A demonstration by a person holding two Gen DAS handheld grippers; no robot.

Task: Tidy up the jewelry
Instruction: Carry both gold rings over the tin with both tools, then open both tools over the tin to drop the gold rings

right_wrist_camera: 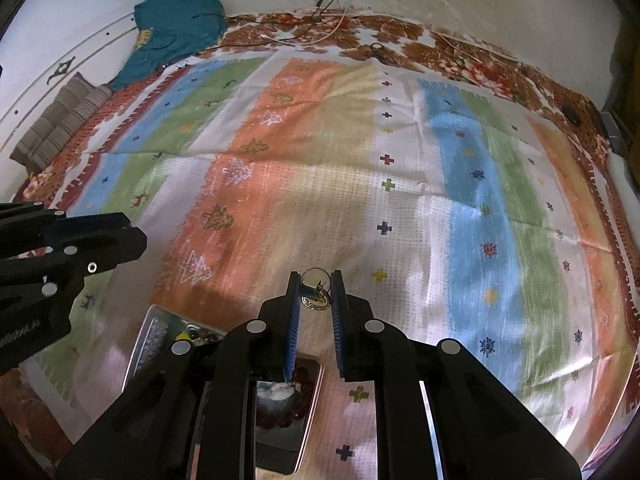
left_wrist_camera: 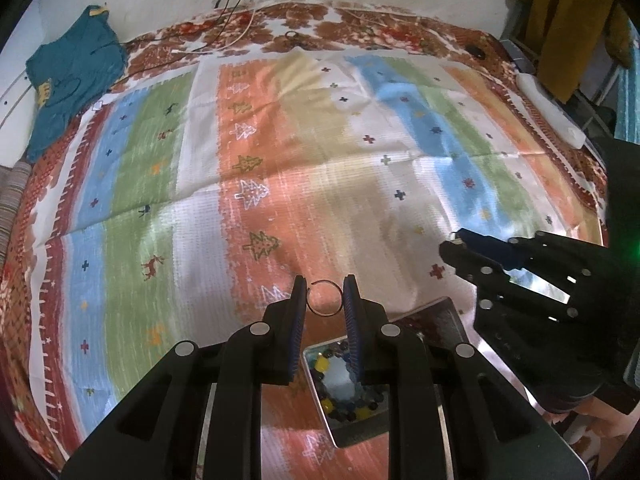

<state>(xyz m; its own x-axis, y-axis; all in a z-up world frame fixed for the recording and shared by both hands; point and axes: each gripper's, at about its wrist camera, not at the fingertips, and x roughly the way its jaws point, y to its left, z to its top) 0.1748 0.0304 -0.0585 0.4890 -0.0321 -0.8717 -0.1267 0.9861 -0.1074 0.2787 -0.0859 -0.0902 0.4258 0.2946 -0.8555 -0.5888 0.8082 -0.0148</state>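
Observation:
My left gripper (left_wrist_camera: 325, 295) is shut on a thin silver ring bangle (left_wrist_camera: 325, 297), held between its blue pads above the striped cloth. Below it a metal tray (left_wrist_camera: 343, 428) holds coloured beads (left_wrist_camera: 340, 396). My right gripper (right_wrist_camera: 315, 295) is shut on a bunch of thin gold rings (right_wrist_camera: 316, 293). Under it a second metal tray (right_wrist_camera: 310, 412) holds dark red beads (right_wrist_camera: 280, 422). The right gripper also shows at the right of the left wrist view (left_wrist_camera: 456, 242); the left gripper shows at the left of the right wrist view (right_wrist_camera: 132, 236).
A striped cloth with tree and cross patterns (left_wrist_camera: 280, 168) covers a bed. A teal garment (left_wrist_camera: 68, 84) lies at the far left, cables (left_wrist_camera: 240, 36) run along the far edge, and a white object (left_wrist_camera: 548, 108) lies at the far right. The bead tray's corner (right_wrist_camera: 154, 336) shows in the right wrist view.

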